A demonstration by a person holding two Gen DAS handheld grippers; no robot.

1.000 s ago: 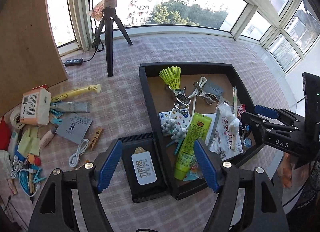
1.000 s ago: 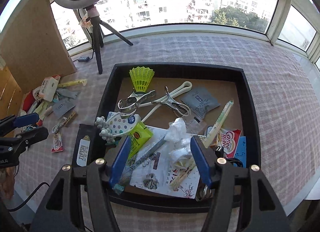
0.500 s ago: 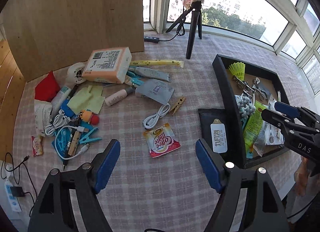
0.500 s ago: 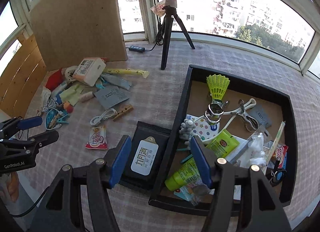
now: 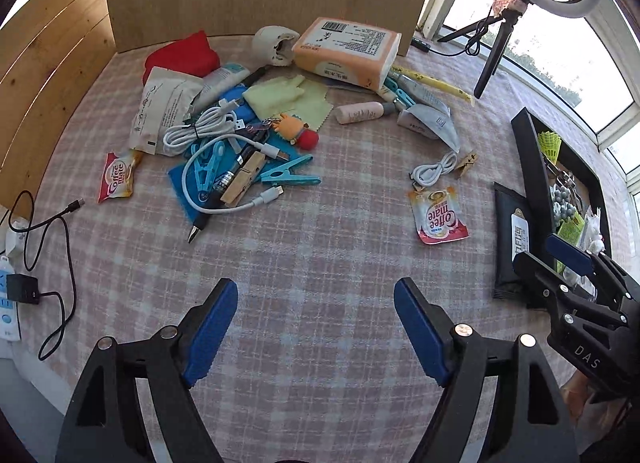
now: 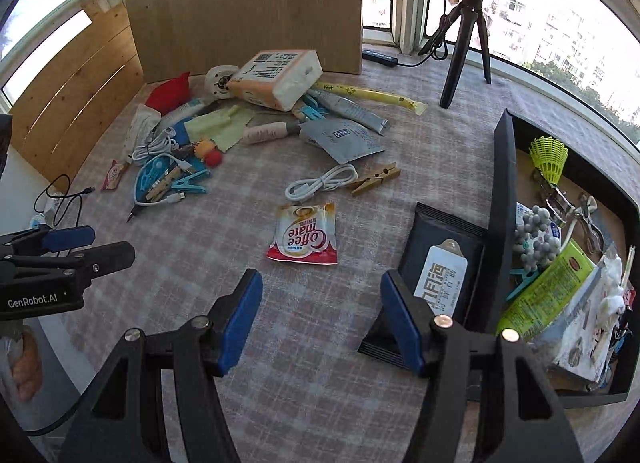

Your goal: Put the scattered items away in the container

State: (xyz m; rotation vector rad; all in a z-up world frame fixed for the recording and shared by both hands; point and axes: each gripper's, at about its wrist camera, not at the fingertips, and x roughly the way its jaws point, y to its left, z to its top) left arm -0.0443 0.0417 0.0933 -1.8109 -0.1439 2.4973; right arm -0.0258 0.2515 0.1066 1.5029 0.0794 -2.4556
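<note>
Both tools are matte black frames with blue ribbed pads on their fingers [image 5: 210,333] — round metal screws (some silvery, some coppery) sit at the pivots. The left gripper [image 6: 82,245] bears white "GenRobot.AI" lettering; the right gripper [image 5: 560,259] reads "DAS".

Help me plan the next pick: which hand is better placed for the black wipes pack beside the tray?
Right, probably. The right gripper is open, with the black wipes pack right by its finger, against the tray. The left gripper, also open, faces bare cloth.

Pink-and-white checked tablecloth [image 5: 320,263], black tray [image 6: 502,199], red-and-white creamer sachet [image 6: 304,237], blue clothespin [image 5: 290,177].
</note>
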